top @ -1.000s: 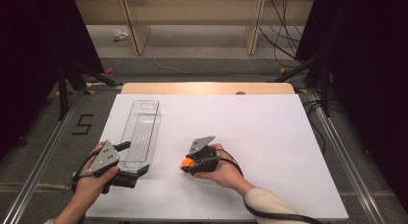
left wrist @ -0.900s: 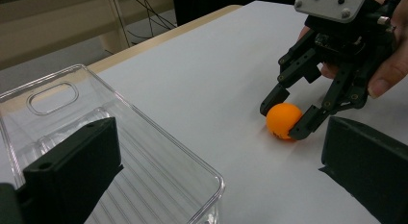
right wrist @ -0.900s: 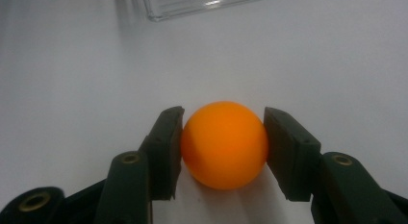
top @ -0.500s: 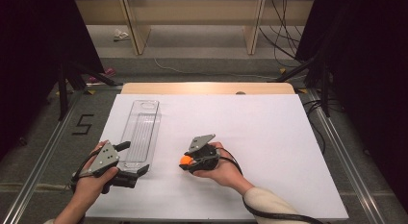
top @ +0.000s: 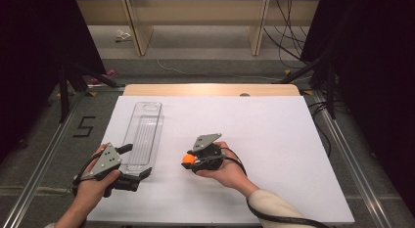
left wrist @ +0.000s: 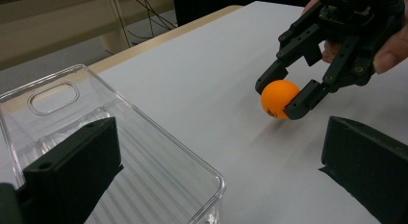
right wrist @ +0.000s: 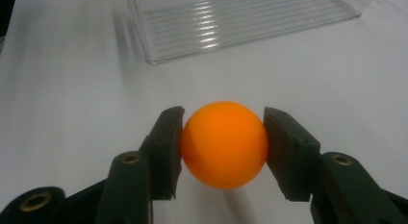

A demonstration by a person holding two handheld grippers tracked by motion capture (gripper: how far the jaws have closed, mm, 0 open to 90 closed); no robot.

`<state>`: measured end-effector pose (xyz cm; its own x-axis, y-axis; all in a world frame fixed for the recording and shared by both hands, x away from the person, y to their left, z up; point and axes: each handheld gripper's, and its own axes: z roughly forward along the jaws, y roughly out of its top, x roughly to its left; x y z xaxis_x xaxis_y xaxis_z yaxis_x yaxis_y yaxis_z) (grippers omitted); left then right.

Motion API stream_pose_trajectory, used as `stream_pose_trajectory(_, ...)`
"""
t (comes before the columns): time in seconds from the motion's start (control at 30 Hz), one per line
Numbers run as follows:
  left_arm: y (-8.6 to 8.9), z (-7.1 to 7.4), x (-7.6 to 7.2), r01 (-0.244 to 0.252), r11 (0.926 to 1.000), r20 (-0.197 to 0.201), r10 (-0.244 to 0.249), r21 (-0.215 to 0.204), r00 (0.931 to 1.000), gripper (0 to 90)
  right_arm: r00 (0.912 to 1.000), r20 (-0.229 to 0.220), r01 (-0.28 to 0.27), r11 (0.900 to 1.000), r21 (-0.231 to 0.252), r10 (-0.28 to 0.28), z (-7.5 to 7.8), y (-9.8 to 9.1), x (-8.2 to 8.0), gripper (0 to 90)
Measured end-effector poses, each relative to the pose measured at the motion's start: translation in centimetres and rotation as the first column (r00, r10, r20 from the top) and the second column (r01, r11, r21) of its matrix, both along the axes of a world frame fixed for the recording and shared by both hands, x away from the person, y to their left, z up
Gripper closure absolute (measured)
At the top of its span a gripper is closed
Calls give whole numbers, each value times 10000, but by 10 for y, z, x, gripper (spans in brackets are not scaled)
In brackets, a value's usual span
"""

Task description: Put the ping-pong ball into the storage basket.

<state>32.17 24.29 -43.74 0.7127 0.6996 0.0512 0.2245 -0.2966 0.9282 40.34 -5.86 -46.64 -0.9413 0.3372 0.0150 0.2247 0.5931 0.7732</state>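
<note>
The high view looked forward and down from above the near edge of the white table (top: 274, 140), taking in its whole top and the floor beyond the far edge. The left gripper view sat low and close at the table's near left, facing right and away across the clear tray (left wrist: 144, 152) toward the orange ball (left wrist: 279, 99). The right gripper view sat very near the ball (right wrist: 224, 143), level with the tabletop, facing left toward the tray (right wrist: 240, 22). All three shared the ball, the tray's near end and the white surface between them.
</note>
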Motion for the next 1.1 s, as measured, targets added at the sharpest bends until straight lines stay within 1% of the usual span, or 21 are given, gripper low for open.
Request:
stream_pose_trajectory(0.5,0,0,0,-5,10000,-6,5,-7,10000,0,9997,81,209,9993,323,-212,8,-1,3,514)
stream_pose_trajectory(1.1,0,0,0,-14,10000,-6,14,-15,10000,0,9993,258,266,9981,561,-281,15,2,7,514)
